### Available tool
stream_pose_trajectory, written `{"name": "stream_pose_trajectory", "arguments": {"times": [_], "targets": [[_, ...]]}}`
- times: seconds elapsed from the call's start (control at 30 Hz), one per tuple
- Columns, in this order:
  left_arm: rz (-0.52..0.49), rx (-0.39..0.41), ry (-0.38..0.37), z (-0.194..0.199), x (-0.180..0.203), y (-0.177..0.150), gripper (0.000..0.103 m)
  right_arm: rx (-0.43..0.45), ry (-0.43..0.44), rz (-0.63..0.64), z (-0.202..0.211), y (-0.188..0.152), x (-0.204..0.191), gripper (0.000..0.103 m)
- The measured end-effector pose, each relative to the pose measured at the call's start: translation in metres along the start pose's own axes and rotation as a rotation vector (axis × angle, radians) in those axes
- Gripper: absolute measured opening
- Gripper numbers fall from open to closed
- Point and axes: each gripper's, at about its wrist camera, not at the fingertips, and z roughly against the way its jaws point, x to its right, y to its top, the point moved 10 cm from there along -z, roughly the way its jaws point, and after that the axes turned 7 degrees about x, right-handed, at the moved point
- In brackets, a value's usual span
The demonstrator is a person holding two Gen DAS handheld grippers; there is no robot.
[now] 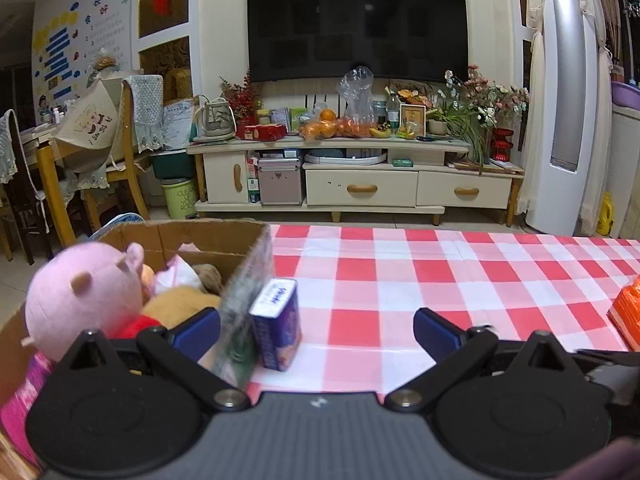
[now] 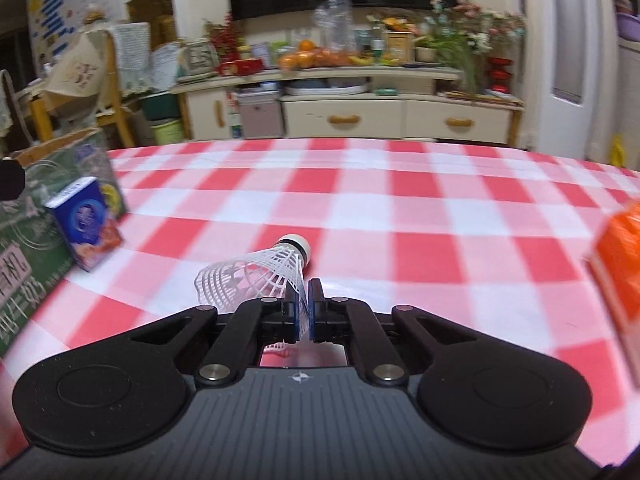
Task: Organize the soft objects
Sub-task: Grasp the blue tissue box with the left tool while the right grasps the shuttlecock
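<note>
A cardboard box (image 1: 208, 240) stands at the table's left edge and holds a pink pig plush (image 1: 80, 292), a yellow-brown plush (image 1: 180, 304) and other soft toys. My left gripper (image 1: 316, 332) is open and empty, its left finger over the box's right wall. My right gripper (image 2: 305, 304) is shut on the skirt of a white plastic shuttlecock (image 2: 264, 272), held just above the checked tablecloth (image 2: 400, 208). The box (image 2: 36, 248) shows at the left of the right wrist view.
A small blue carton (image 1: 278, 320) stands beside the box's right wall; it also shows in the right wrist view (image 2: 86, 224). An orange object (image 1: 628, 312) lies at the table's right edge, also seen in the right wrist view (image 2: 620, 256). A TV cabinet (image 1: 360, 176) and chairs stand beyond the table.
</note>
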Motion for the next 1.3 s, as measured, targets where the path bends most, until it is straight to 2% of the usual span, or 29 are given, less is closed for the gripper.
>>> {"name": "stream_pose_trajectory", "arguments": {"times": [0.1, 0.27, 0.57, 0.67, 0.7, 0.73, 0.77, 0.83, 0.93, 1.17, 1.3], "targets": [[0.023, 0.003, 0.026, -0.002, 0.007, -0.007, 0.102, 0.009, -0.053, 0.002, 0.008, -0.002, 0.024, 0.003], [0.045, 0.006, 0.097, -0.012, 0.015, -0.023, 0.102, 0.011, -0.070, -0.044, 0.010, -0.003, 0.051, 0.004], [0.079, 0.003, 0.222, -0.048, 0.014, -0.033, 0.102, -0.010, 0.015, -0.094, 0.011, -0.001, 0.052, 0.024], [0.075, -0.007, 0.256, -0.060, 0.011, -0.035, 0.102, -0.006, 0.034, -0.109, 0.013, 0.001, 0.052, 0.051], [0.079, -0.009, 0.266, -0.063, 0.008, -0.035, 0.102, 0.001, 0.036, -0.106, 0.014, 0.002, 0.053, 0.063], [0.083, -0.012, 0.271, -0.066, 0.006, -0.035, 0.102, 0.007, 0.036, -0.102, 0.016, 0.004, 0.053, 0.067], [0.084, -0.015, 0.270, -0.069, 0.006, -0.035, 0.102, 0.013, 0.037, -0.098, 0.021, 0.005, 0.052, 0.069], [0.069, -0.009, 0.260, -0.074, 0.010, -0.034, 0.102, 0.021, 0.036, -0.101, 0.023, 0.007, 0.054, 0.082], [0.065, -0.003, 0.264, -0.082, 0.011, -0.031, 0.102, 0.027, 0.041, -0.133, 0.023, 0.008, 0.060, 0.096], [0.035, 0.002, 0.242, -0.098, 0.014, -0.031, 0.102, 0.029, 0.032, -0.204, 0.026, 0.009, 0.077, 0.100], [0.024, -0.009, 0.171, -0.111, 0.024, -0.030, 0.102, 0.036, 0.018, -0.244, 0.028, 0.010, 0.088, 0.101]]}}
